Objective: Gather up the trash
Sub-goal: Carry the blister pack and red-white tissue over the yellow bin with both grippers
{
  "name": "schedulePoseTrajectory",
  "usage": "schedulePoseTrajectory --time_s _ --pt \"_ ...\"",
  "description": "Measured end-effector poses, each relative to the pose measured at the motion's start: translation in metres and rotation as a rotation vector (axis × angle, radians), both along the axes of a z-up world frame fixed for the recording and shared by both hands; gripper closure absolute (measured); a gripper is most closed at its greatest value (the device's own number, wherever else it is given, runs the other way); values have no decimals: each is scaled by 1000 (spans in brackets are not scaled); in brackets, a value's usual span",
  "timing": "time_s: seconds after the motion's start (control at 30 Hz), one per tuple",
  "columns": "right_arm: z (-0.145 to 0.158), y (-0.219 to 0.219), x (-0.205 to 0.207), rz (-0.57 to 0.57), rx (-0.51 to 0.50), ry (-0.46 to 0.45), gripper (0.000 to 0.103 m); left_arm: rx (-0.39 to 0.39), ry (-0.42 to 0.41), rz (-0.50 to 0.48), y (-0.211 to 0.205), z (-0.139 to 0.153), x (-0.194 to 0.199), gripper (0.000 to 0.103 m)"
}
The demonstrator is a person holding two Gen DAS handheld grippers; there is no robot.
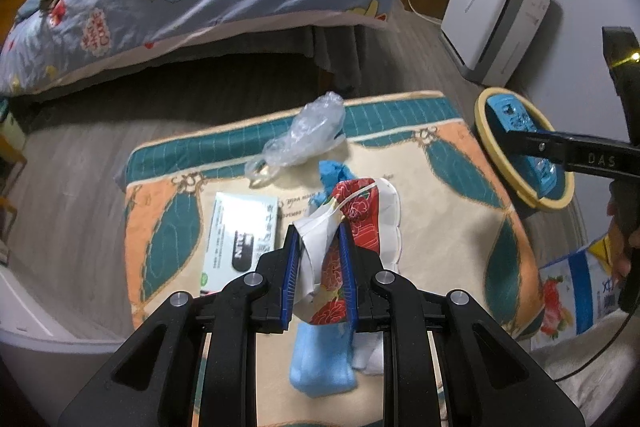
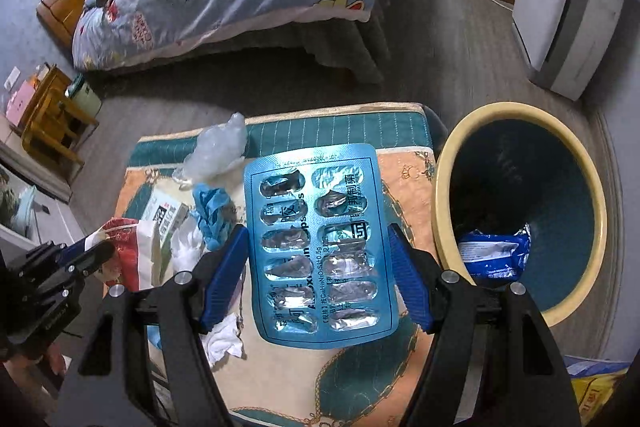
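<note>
both my tools grip trash: right gripper (image 2: 318, 251) clamps the blister pack (image 2: 320, 247), left gripper (image 1: 320, 267) the red wrapper (image 1: 352, 227). bin (image 2: 444, 195) holds one packet; bag, box, tissues remain on the mat.

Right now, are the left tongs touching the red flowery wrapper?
Touching. The left wrist view shows the left tongs closed on the red flowery wrapper, with both blue pads pressed against its sides and no gap.

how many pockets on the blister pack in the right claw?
10, all look emptied. The blister pack has two columns of five: left column runs from upper left to lower left, right column likewise. The right claw holds the pack by its side edges; none hidden.
</note>
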State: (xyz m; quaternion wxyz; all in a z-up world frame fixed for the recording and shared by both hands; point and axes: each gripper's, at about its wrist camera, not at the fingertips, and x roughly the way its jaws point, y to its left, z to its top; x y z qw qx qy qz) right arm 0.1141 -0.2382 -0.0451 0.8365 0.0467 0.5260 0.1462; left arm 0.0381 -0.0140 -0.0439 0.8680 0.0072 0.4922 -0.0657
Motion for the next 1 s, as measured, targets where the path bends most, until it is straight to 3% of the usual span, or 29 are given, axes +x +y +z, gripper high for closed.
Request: schedulePoseTrajectory --time_s 0.3,0.63,1.0 --pt "14 -25 13 -43 39 -33 34 -21 -32 -24 -30 14 23 82" --pt "30 -108 28 -208 85 -63 34 -53 -49 -168 -115 22 56 82" --pt "7 -188 33 -413 24 -40 34 -98 -57 -283 -191 26 76 82"
